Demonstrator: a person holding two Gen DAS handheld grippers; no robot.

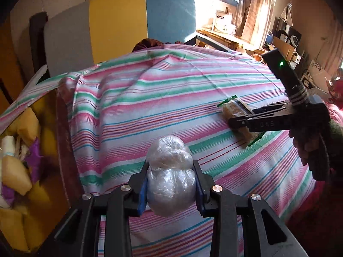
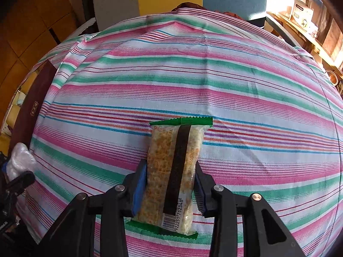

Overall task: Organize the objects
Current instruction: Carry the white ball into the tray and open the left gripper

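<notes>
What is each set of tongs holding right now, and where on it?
Left tongs clamp the clear-wrapped bundle across its lower lobe. Right tongs clamp the green-edged snack bar by its long sides, near the barcode end.

A home: striped cloth (image 1: 171, 90) on a table, window curtain (image 1: 255, 10)

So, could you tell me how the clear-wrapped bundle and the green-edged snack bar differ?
The clear-wrapped bundle is rounded and lumpy; the snack bar is flat and oblong. The bundle's wrap is plain, crinkled film, while the bar's wrapper carries green ends, a dark stripe and a barcode. Each is clamped over the striped cloth: bundle in the left gripper, bar in the right gripper.
</notes>
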